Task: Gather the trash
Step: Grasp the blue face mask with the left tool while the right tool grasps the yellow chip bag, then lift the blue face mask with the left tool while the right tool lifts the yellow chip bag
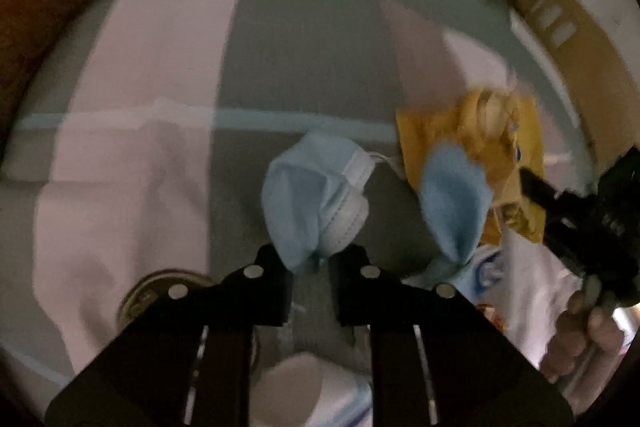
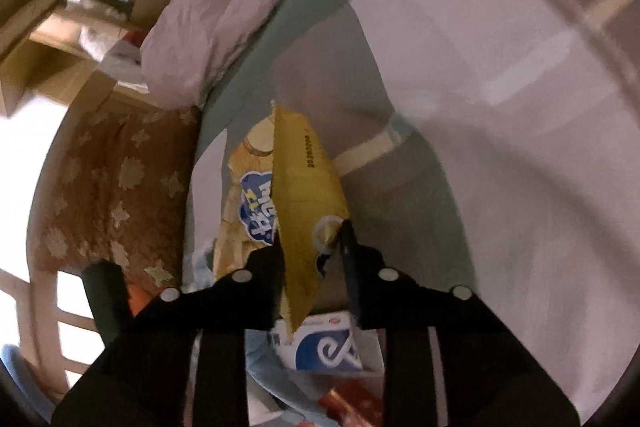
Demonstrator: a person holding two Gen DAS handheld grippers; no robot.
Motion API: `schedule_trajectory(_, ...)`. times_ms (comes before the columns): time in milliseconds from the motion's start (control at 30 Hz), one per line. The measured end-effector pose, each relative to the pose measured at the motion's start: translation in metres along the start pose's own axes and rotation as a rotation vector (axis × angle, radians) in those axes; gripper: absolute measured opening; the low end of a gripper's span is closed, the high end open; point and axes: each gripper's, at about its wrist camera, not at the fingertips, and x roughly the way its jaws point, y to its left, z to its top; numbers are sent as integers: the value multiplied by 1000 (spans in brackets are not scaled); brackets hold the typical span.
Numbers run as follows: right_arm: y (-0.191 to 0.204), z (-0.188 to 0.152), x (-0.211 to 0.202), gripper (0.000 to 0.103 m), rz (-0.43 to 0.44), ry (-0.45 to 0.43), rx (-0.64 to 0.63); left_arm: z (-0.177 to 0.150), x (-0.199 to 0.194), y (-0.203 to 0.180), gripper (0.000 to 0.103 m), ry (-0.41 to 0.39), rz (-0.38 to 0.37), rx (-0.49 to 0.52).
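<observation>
A crumpled light blue face mask (image 1: 316, 187) is pinched between the tips of my left gripper (image 1: 314, 263), which is shut on it above the grey-green bedsheet (image 1: 304, 67). A second blue flap of the mask (image 1: 452, 203) hangs to the right. My right gripper (image 2: 312, 251) is shut on a yellow snack wrapper (image 2: 304, 187), which stands edge-on between the fingers. In the left wrist view the same wrapper (image 1: 460, 135) shows at the right, with a person's hand (image 1: 580, 327) below it.
A blue and white packet (image 2: 324, 347) and other wrappers lie under the right gripper. A pink pillow (image 2: 208, 23) and a brown star-patterned blanket (image 2: 108, 187) lie at the left. A white cup (image 1: 296, 383) and a round metal lid (image 1: 156, 291) sit near the left gripper.
</observation>
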Motion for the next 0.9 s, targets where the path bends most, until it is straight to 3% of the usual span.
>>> schedule_trajectory(167,41,-22,-86,25,-117,-177,-203,-24,-90,-7,15,-164,72,50)
schedule_trajectory(300,68,-60,-150,25,-158,-296,-324,-79,-159,-34,15,-276,102,135)
schedule_trajectory(500,97,-139,-232,25,-164,-428,-447,-152,-240,-60,16,-425,100,136)
schedule_trajectory(600,93,-175,-251,25,-197,-458,-483,-189,-254,-62,16,-468,102,117)
schedule_trajectory(700,78,-196,-247,25,-210,-422,-463,-217,-250,-57,16,-448,97,95)
schedule_trajectory(900,84,-207,-240,25,-230,-409,-512,-227,-240,-57,16,-452,131,119)
